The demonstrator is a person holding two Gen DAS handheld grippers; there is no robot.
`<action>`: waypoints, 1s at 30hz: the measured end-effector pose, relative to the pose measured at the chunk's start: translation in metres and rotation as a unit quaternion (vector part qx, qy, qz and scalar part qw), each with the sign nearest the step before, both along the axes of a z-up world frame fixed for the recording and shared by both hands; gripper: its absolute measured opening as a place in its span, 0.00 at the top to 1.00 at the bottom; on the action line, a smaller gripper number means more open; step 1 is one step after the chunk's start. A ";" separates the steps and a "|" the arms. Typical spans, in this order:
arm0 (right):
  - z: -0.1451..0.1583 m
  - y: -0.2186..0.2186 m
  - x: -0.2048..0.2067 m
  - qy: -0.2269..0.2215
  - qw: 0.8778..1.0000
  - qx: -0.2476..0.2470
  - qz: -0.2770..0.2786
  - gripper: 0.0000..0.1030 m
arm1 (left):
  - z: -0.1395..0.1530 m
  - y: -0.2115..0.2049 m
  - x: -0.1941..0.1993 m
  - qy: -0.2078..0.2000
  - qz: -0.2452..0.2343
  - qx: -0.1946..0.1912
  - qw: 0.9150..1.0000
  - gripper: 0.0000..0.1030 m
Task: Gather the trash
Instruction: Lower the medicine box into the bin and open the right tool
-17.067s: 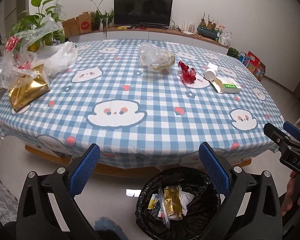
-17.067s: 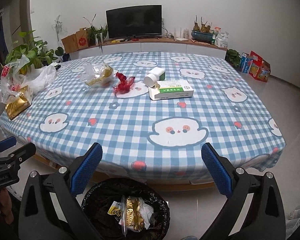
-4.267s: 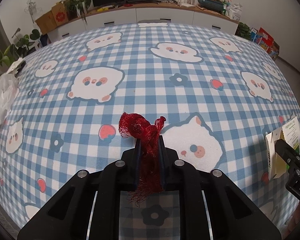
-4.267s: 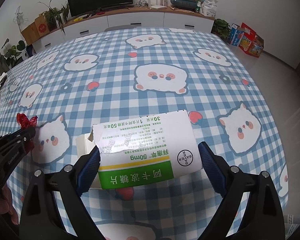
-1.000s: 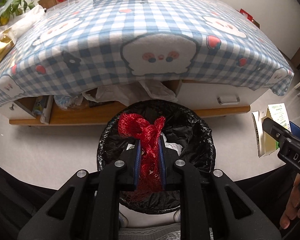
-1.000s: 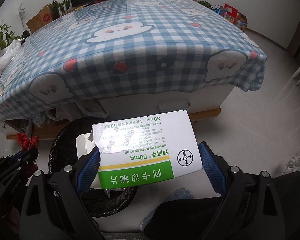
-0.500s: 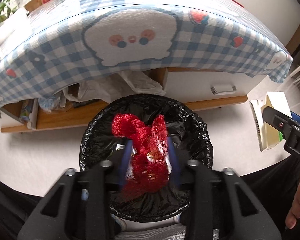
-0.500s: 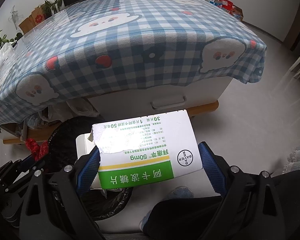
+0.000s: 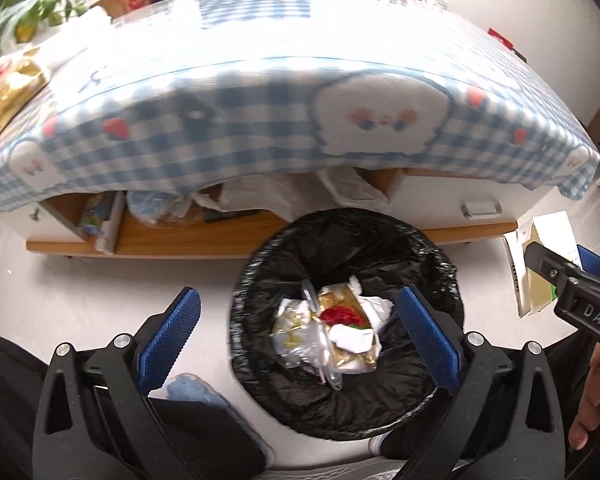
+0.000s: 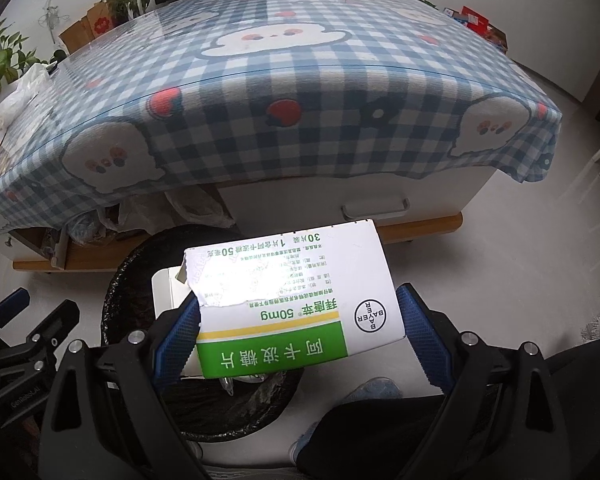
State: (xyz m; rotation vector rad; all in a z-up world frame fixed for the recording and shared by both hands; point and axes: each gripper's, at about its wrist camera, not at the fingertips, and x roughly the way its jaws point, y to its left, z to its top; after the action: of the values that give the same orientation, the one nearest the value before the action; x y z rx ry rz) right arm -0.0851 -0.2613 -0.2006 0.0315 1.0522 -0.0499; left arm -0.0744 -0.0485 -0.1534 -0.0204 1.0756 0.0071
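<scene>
The left gripper (image 9: 300, 322), at lower centre of its own view, is opening its blue-padded jaws with nothing between them. The crumpled red mesh net (image 9: 339, 314) lies below on wrappers inside the round black-lined trash bin (image 9: 440, 264) (under the checked tablecloth's (image 9: 260, 120) edge). The right gripper (image 10: 300, 330) grasps a white-and-green cardboard medicine box (image 10: 296, 300), lower centre, over the bin's rim.

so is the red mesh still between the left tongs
No, the red mesh lies on the trash inside the black bin, and nothing sits between the opening jaws of the left tongs.
</scene>
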 end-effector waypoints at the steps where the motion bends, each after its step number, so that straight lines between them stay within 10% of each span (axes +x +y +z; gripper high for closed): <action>1: -0.001 0.006 0.000 0.000 1.000 -0.001 0.005 0.14 | 0.002 0.006 -0.001 0.000 0.005 0.001 1.000 0.06; 30: -0.015 0.102 0.005 0.005 0.996 0.002 0.090 0.13 | 0.016 0.072 -0.017 0.004 0.056 -0.020 0.998 0.06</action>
State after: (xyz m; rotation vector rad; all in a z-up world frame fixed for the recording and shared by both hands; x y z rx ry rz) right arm -0.0801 -0.1591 -0.2156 -0.0600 1.0620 0.1147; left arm -0.0915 0.0235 -0.1371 -0.1160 1.0823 0.0871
